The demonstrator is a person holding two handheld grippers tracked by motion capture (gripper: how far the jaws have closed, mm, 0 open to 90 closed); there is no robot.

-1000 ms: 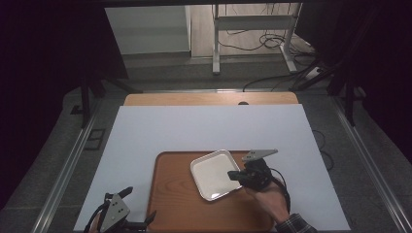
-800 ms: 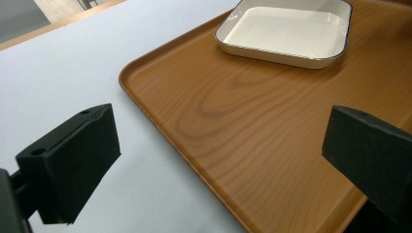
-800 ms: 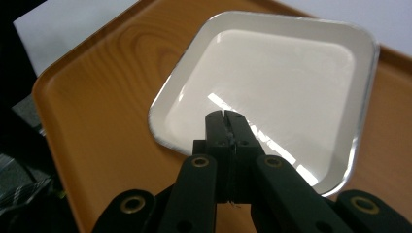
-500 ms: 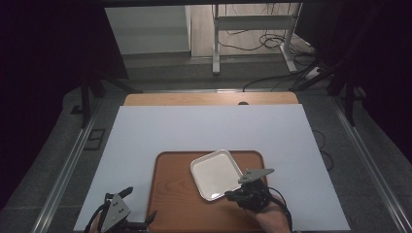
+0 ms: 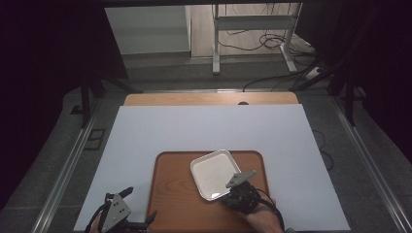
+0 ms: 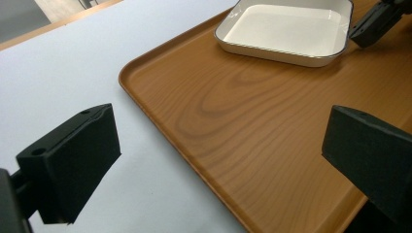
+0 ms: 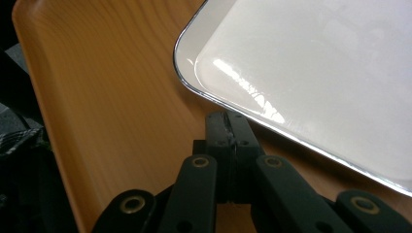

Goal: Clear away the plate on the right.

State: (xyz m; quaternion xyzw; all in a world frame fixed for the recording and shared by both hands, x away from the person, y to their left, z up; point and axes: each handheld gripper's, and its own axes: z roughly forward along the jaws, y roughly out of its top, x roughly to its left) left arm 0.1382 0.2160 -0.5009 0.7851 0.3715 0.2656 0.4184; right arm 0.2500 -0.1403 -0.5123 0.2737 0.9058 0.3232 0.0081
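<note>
Resting on wooden tray [image 5: 175, 194]: white dish [image 5: 216, 174], empty | right gripper [image 5: 232, 196] together | left gripper [image 6: 228, 160] apart

R gripper [image 5: 232, 194] pulled back off white dish [image 5: 214, 172], now at near rim.

Count, high view: one wooden tray [image 5: 184, 194], rounded corners, lying on one white sheet [image 5: 204, 131] that covers most of the one wooden tabletop [image 5: 194, 99].

One white square dish [image 5: 214, 172] with a thin dark rim, standing on the tray; the same single dish shows in the left gripper view [image 6: 286, 31] and the right gripper view [image 7: 316, 73].

Two handheld grippers: one left gripper [image 5: 127, 219] at the near left corner of the sheet, one right gripper [image 5: 228, 198] at the dish's near edge. Two black jaws on each.

One grey three-cornered plate on each gripper, two in all.

One metal stand [image 5: 252, 34] on the floor beyond the table. Several cables [image 5: 272, 39] around it, number not clear.
</note>
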